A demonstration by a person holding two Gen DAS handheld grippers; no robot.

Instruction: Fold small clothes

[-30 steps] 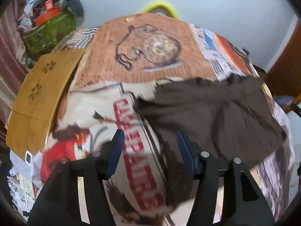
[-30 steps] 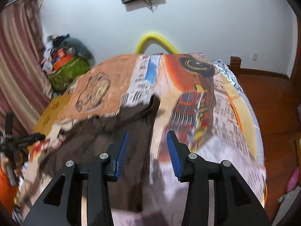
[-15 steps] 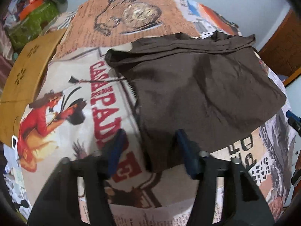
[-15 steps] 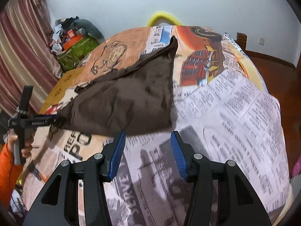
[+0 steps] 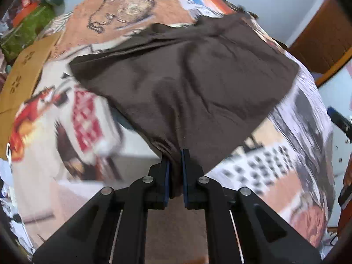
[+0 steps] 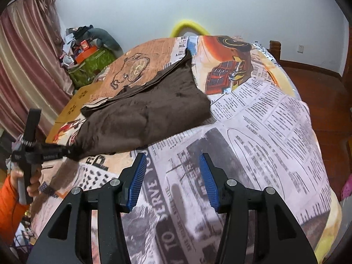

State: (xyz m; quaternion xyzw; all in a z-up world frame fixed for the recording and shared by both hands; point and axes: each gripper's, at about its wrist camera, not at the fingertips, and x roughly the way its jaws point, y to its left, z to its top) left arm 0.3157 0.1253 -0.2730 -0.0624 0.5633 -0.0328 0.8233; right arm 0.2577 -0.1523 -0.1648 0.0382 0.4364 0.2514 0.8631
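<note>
A dark brown garment lies spread on the bed's printed sheet. My left gripper is shut on the garment's near corner, and the cloth bunches between its blue pads. In the right wrist view that corner hangs lifted off the sheet at the left gripper, while the rest of the garment still rests on the bed. My right gripper stands open over the newspaper-print sheet, short of the garment's near edge, with nothing between its fingers.
A tan board lies along the bed's left side. A green bag heaped with clutter stands by the striped curtain. A yellow tube arches behind the bed. A hand in an orange sleeve holds the left gripper. Wooden floor lies to the right.
The left gripper's jaws have shut on the garment's near corner and raised it. The right gripper has drawn back from the garment to the near part of the bed, its jaws slightly wider.
</note>
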